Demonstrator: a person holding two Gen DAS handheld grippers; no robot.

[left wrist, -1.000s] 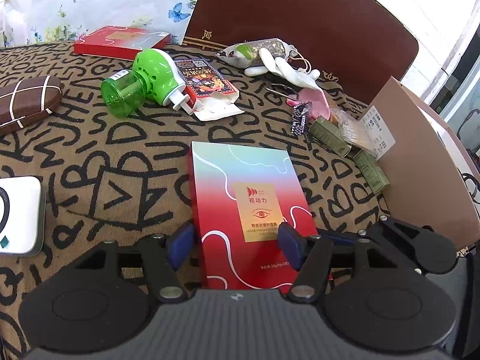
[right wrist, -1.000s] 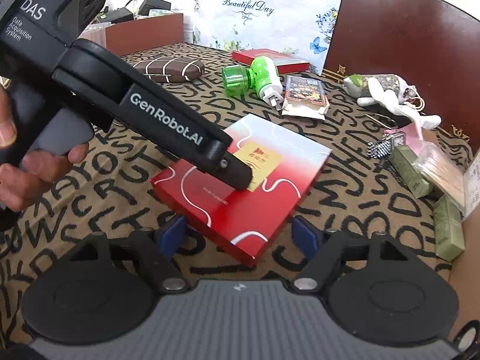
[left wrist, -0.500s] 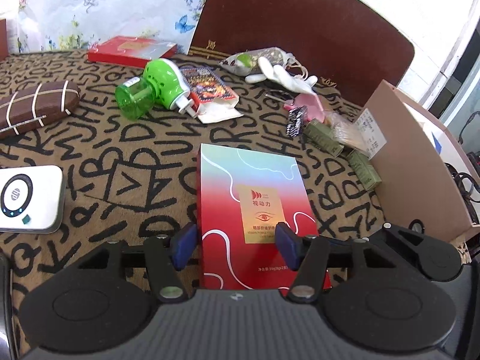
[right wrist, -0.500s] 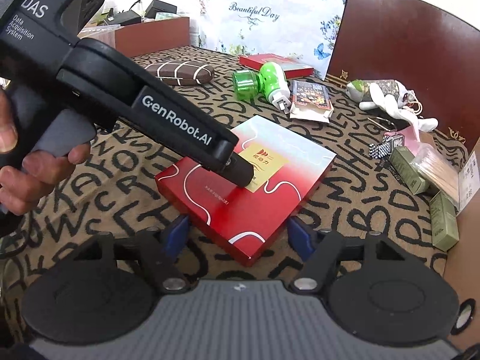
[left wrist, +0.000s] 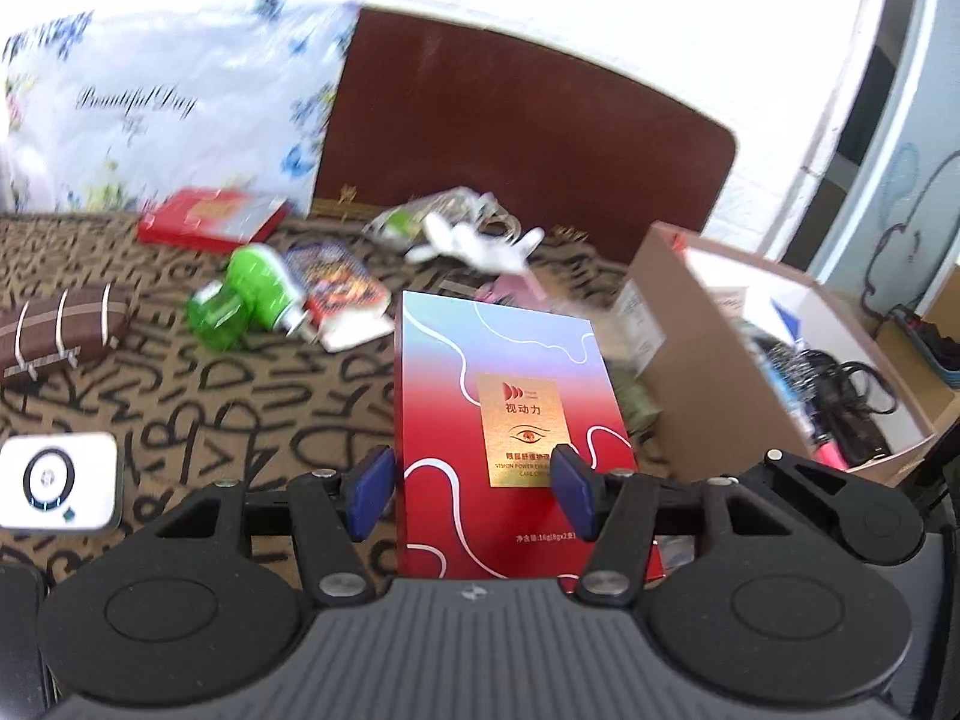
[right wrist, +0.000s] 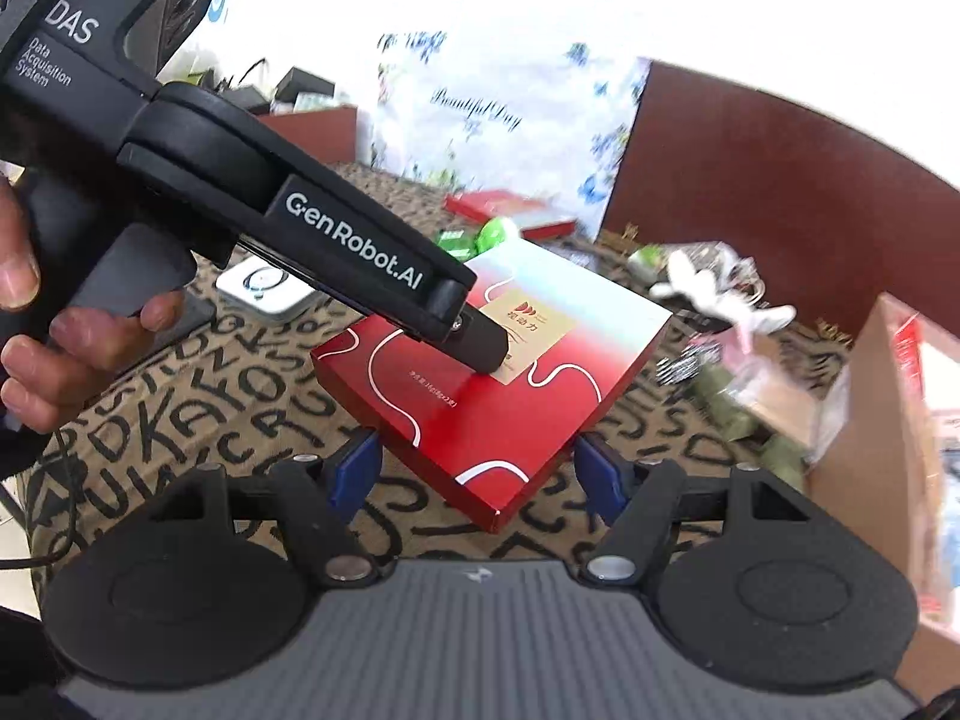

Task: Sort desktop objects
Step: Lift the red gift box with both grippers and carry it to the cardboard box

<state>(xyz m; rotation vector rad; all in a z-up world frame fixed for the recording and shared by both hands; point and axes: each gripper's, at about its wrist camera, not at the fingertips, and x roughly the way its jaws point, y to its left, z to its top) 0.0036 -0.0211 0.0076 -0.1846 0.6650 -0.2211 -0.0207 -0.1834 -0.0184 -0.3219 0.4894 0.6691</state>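
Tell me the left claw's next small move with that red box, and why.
Probably carry it a little further right toward the open cardboard carton. The left claw is clamped on the red box, which looks lifted off the lettered cloth, and the carton sits just to its right.

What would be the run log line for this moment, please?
left gripper: shut on red box | box: lifted, tilted | right gripper: open, below box | cardboard box: at right
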